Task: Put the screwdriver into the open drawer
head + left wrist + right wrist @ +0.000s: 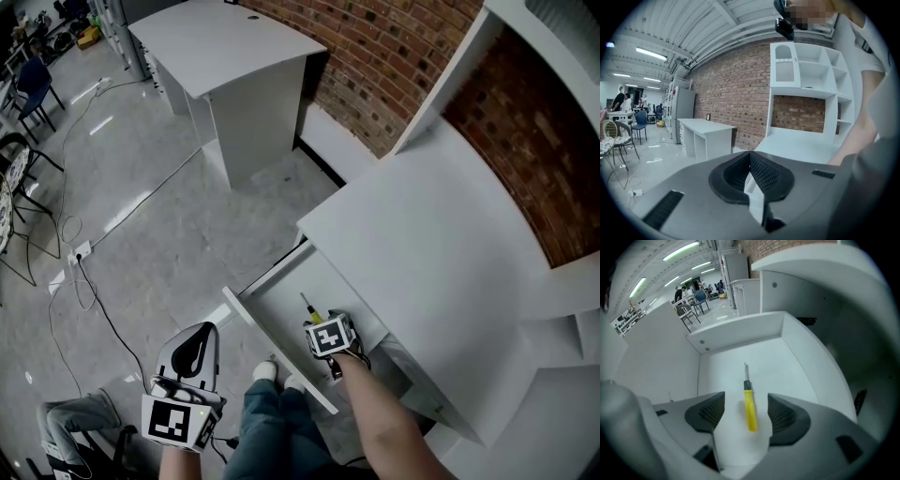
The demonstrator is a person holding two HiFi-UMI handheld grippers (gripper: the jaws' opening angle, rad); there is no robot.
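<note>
- Head view: your right tool [321, 324] points steeply down into the open drawer [274, 302], which is pulled out from under the white surface [422, 244]. The screwdriver [308, 307] shows just beyond the tool, yellow handle, inside the drawer. Your left tool [197, 334] hangs low at the left, well apart from the drawer, over the floor.
- Left gripper view: the left tool [750, 157] has its jaws pressed together with nothing between them. It looks out across the room at the brick wall and white shelving. No drawer or screwdriver shows here.
- Right gripper view: the right tool [746, 396] has its jaws spread wide. The screwdriver [750, 411] lies flat on the drawer [790, 366] floor in the gap between them, tip pointing away. There is clear daylight on both sides of the handle, and neither pad touches it.
- Step: I read this as the release. The screwdriver is down in the drawer and out of your grip, so the task's placement looks done.
- Next: lift the right tool straight up and out with the jaws wide. Watch the handle, since a sideways drift could knock or roll it, and clear the drawer front on the way back.
</note>
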